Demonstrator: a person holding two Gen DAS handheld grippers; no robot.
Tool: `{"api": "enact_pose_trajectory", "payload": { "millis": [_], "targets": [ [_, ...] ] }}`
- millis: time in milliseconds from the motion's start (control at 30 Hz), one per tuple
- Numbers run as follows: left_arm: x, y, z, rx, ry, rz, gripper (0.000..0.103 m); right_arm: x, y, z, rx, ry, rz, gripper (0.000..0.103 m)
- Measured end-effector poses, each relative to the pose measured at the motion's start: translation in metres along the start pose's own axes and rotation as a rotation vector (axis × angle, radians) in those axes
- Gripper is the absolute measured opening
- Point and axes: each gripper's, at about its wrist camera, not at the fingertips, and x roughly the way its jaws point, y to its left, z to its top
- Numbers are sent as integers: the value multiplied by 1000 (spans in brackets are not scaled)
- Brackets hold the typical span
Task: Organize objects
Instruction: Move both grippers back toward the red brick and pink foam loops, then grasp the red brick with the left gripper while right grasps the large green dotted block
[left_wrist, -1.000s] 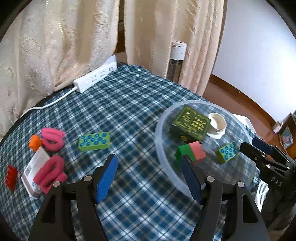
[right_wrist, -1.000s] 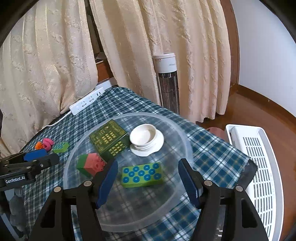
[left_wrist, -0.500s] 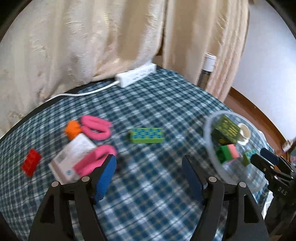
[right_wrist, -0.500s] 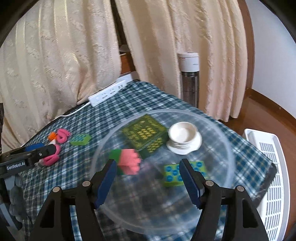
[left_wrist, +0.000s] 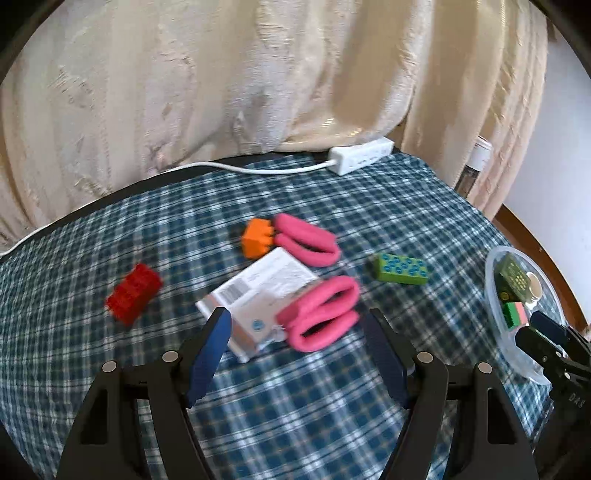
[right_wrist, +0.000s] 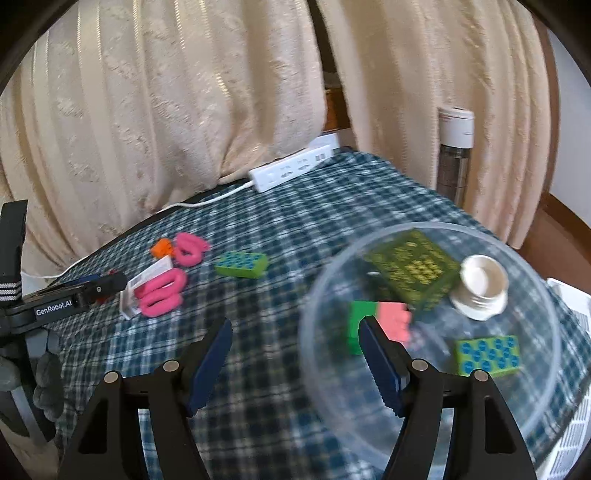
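Observation:
My left gripper (left_wrist: 299, 354) is open and empty, just in front of a white packet (left_wrist: 258, 295) with a pink loop (left_wrist: 321, 314) on it. A second pink loop (left_wrist: 308, 240), an orange block (left_wrist: 256, 238), a red brick (left_wrist: 133, 293) and a green studded brick (left_wrist: 400, 268) lie on the plaid cloth. My right gripper (right_wrist: 295, 354) is open and empty at the left rim of a clear bowl (right_wrist: 546, 314). The bowl holds a dark green box (right_wrist: 410, 267), a white cup (right_wrist: 480, 290), a green-pink block (right_wrist: 376, 325) and a green studded brick (right_wrist: 487, 356).
A white power strip (left_wrist: 360, 159) with its cord lies at the table's far edge under cream curtains (left_wrist: 221, 81). A tower heater (right_wrist: 454, 151) stands behind the table. A white rack (right_wrist: 576, 435) sits to the right of the bowl.
My left gripper has swung left, away from the bowl, to the packet and pink loops. My right gripper has also turned left, so the bowl now sits to its right.

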Motion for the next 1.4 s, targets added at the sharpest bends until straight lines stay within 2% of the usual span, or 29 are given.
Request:
{"api": "enact_pose_trajectory", "payload": {
  "millis": [267, 467, 1033, 1400],
  "targets": [
    [-4, 35, 1, -48, -9, 44, 75, 23, 24, 9, -24, 46, 37, 75],
    [-1, 73, 3, -134, -5, 97, 75, 40, 37, 19, -43, 66, 39, 76],
    [44, 144, 7, -310, 80, 224, 75, 83, 50, 39, -26, 100, 19, 79],
    [68, 153, 9, -297, 109, 239, 75, 112, 57, 45, -23, 130, 3, 79]
  ]
}}
